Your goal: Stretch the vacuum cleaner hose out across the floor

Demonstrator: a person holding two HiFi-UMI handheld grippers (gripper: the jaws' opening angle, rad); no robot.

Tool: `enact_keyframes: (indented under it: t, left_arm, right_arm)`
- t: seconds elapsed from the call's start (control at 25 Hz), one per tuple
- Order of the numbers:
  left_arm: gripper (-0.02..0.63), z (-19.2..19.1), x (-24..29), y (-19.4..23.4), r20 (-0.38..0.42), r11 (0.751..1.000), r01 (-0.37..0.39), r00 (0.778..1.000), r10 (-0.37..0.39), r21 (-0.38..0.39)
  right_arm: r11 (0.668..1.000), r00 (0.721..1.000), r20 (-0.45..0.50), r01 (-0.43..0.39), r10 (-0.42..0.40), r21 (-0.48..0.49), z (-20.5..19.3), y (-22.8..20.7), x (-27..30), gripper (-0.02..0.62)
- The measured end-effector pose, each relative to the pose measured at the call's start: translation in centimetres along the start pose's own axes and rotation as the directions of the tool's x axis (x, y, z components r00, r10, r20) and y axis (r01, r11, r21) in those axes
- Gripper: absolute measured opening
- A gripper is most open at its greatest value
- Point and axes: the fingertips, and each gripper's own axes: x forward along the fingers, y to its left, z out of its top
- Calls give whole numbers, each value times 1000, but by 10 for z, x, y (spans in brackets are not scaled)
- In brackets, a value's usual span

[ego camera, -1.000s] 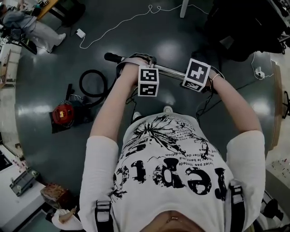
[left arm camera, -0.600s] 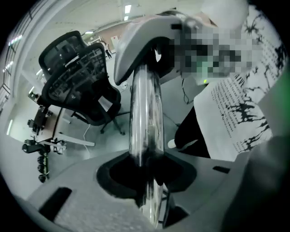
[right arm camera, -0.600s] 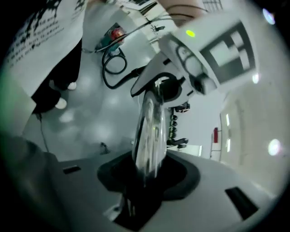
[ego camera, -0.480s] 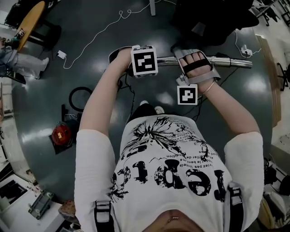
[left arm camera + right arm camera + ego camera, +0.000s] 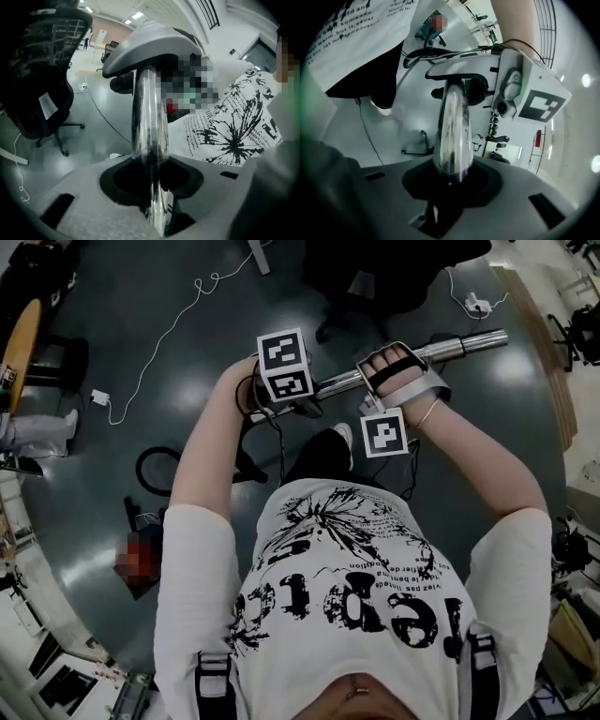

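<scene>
— Left gripper view: shows the left gripper (image 5: 154,180) clenched round a shiny chrome metal tube (image 5: 149,117), seated low in the dark notch. No gap to be seen there.

— And from the right gripper view?

— Much the same. Finds the right gripper (image 5: 450,183) grasping that tube further along, having closed in on it a little just now. Tube sits between the jaws, pressed from both sides.

— So which step, by the look of it?

— Probably early in the pull. From the head view, holds the tube across in front of the body with both hands, well above the dark glossy floor (image 5: 131,306). Further off, leaves the black vacuum hose (image 5: 146,456) curled in a loop on that floor, to the person's left and nowhere near straight.

— Next move, then?

— Calls for keeping both grips firm and carrying the tube away from the loop until the curl opens out, then lowering it. Worth minding the thin white cable (image 5: 176,322) lying beyond, and the black mesh office chair (image 5: 28,70) standing close by.
</scene>
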Motion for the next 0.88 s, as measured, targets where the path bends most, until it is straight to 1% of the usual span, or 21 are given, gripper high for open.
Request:
enact_keyframes:
  t: [0.04,0.08,0.12,0.16,0.2,0.24,0.28,0.32,0.4,0.44,0.48,0.52,0.56,0.6,0.64,0.68,0.72,0.76,0.8,0.84,0.88]
  left_arm:
    - [140,5,6,2,-5,999,37,999,-37,-1]
    - [140,11,11,4,-8,997,72,997,-72,-2]
    - [140,16,15,6,-7,994,106,994,-106,-3]
    - [140,22,18,9,-2,991,136,991,-136,-1]
    - [140,28,21,13,7,987,159,987,-159,4]
    - [140,35,24,18,18,985,171,985,-171,12]
    - [141,43,26,25,25,986,165,986,-165,25]
    - [141,50,30,32,25,989,140,990,-141,43]
    - [141,61,38,48,14,992,67,998,-68,103]
    - [141,63,43,56,7,990,43,999,-44,136]
    - [143,64,48,62,-2,987,35,999,-35,157]
    - [157,63,54,69,-13,986,36,999,-34,163]
    - [195,63,59,77,-20,987,29,999,-26,157]
    - [248,66,62,86,-7,989,4,1000,-3,151]
    - [289,74,63,96,32,988,-40,999,36,149]
    - [323,87,62,104,100,984,-96,992,82,148]
    - [345,103,60,111,186,976,-162,973,133,146]
    - [348,121,56,118,280,962,-236,941,191,138]
    - [348,137,49,125,369,941,-315,895,251,123]
    - [349,151,40,132,443,915,-392,841,312,99]
    - [350,163,32,138,498,884,-462,785,370,71]
  right_arm:
    - [997,999,40,-27,24,74,0,5,2,107]
    - [992,997,65,-44,36,122,-3,8,5,106]
    - [990,997,64,-58,51,125,-10,10,7,106]
    - [993,996,37,-87,84,84,-22,15,10,106]
    - [991,991,-4,-133,133,24,-36,23,12,106]
    - [984,984,-38,-176,175,-19,-49,31,14,106]
    - [978,977,-55,-207,205,-32,-59,37,17,106]
    - [973,972,-61,-230,228,-27,-68,43,20,106]
    - [960,959,-75,-278,275,-29,-86,53,28,106]
    - [950,948,-84,-309,306,-30,-96,58,32,106]
    - [939,935,-90,-345,342,-16,-105,63,34,106]
    - [924,920,-93,-382,381,9,-114,69,37,106]
    - [906,901,-92,-422,423,40,-124,74,38,106]
    - [884,880,-89,-462,467,74,-135,79,40,106]
    - [858,855,-81,-503,512,106,-145,83,41,106]
    - [828,829,-71,-543,555,136,-153,88,41,106]
    - [797,801,-57,-581,596,163,-161,93,40,106]
    - [765,773,-43,-616,633,187,-167,97,39,106]
    - [734,746,-28,-647,665,209,-172,101,39,106]
    - [701,718,-13,-675,696,229,-177,104,39,106]
    - [667,689,3,-702,725,249,-182,108,39,106]
